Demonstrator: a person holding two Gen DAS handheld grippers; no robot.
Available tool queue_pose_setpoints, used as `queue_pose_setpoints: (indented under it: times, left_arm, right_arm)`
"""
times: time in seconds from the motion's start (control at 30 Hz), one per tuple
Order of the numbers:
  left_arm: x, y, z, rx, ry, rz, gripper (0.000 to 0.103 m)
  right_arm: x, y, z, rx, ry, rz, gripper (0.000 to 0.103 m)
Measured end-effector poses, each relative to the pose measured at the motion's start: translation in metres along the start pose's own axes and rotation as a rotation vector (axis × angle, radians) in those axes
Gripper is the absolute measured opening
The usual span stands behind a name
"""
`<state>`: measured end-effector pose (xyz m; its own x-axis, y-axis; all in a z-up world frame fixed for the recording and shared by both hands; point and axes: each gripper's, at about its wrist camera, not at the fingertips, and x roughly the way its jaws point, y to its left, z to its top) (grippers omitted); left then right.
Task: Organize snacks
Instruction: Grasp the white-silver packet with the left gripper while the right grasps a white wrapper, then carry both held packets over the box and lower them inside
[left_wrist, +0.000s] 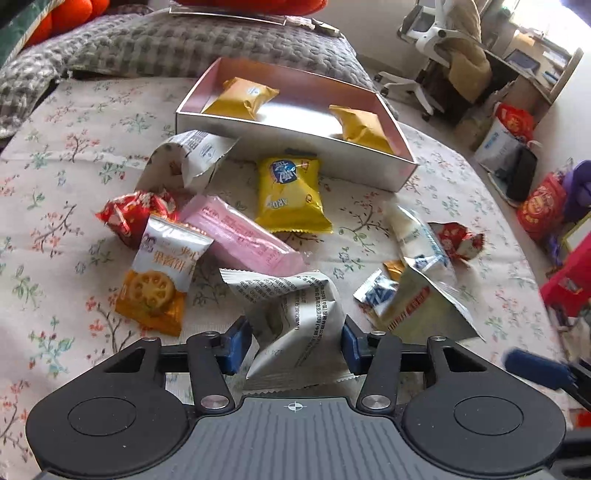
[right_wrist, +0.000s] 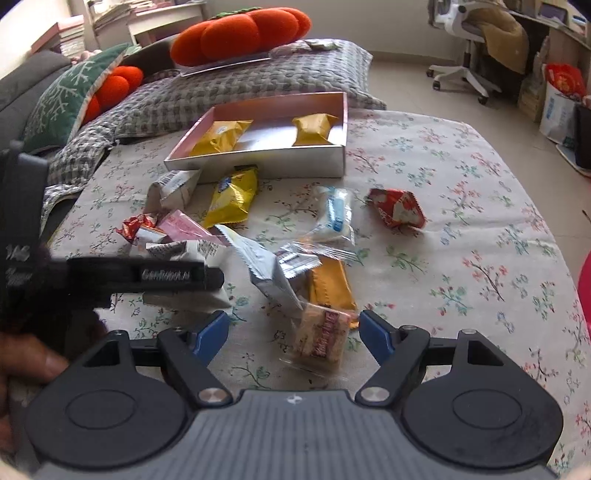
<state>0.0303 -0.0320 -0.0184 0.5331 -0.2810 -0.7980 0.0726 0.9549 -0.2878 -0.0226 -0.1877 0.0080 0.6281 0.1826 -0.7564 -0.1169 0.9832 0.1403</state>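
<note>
Several wrapped snacks lie scattered on a floral cloth. A shallow box (left_wrist: 288, 129) at the back holds two yellow packets (left_wrist: 242, 96). My left gripper (left_wrist: 293, 341) is open, its blue pads on either side of a crumpled white wrapper (left_wrist: 291, 317) that lies between them. My right gripper (right_wrist: 295, 334) is open around a small clear-wrapped biscuit (right_wrist: 321, 341), with gaps on both sides. The box also shows in the right wrist view (right_wrist: 258, 157). A yellow packet (left_wrist: 290, 194), a pink bar (left_wrist: 240, 236) and a red candy (right_wrist: 397, 208) lie loose.
Grey checked blanket (left_wrist: 166, 40) and orange cushions (right_wrist: 240, 31) lie behind the box. An office chair (right_wrist: 476, 44) and bags on the floor stand at the right. The left gripper's body (right_wrist: 144, 275) crosses the right wrist view at left.
</note>
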Motion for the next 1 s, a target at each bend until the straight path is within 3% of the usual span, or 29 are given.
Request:
queue_pose_setpoints:
  times: [0.23,0.37,0.47,0.53,0.63,0.7,1.0]
  left_arm:
    - [-0.024,0.006,0.000,0.026,-0.011,0.005,0.048]
    - [-0.035,0.006,0.002,0.054,-0.051,0.021,0.048]
    - [-0.038,0.008,0.005,0.062,-0.064,0.037,0.048]
    - [-0.038,0.011,0.006,0.057,-0.057,0.041,0.048]
    - [-0.042,0.012,0.008,0.062,-0.066,0.039,0.048]
    - [-0.045,0.011,0.009,0.077,-0.075,0.040,0.048]
    - [-0.051,0.010,0.020,0.098,-0.100,0.037,0.048]
  right_arm:
    - [0.003,0.020,0.010,-0.173,-0.048,-0.022,0.072]
    - [0.010,0.021,0.026,-0.190,-0.062,-0.002,0.066]
    - [0.023,0.022,0.034,-0.189,-0.035,0.030,0.053]
    - [0.035,0.021,0.034,-0.168,0.021,0.047,0.018]
    - [0.029,0.023,0.030,-0.186,0.009,0.020,0.016]
    - [0.017,0.020,0.032,-0.149,-0.018,0.059,0.016]
    - [0.008,-0.001,0.050,-0.023,-0.043,0.042,0.017]
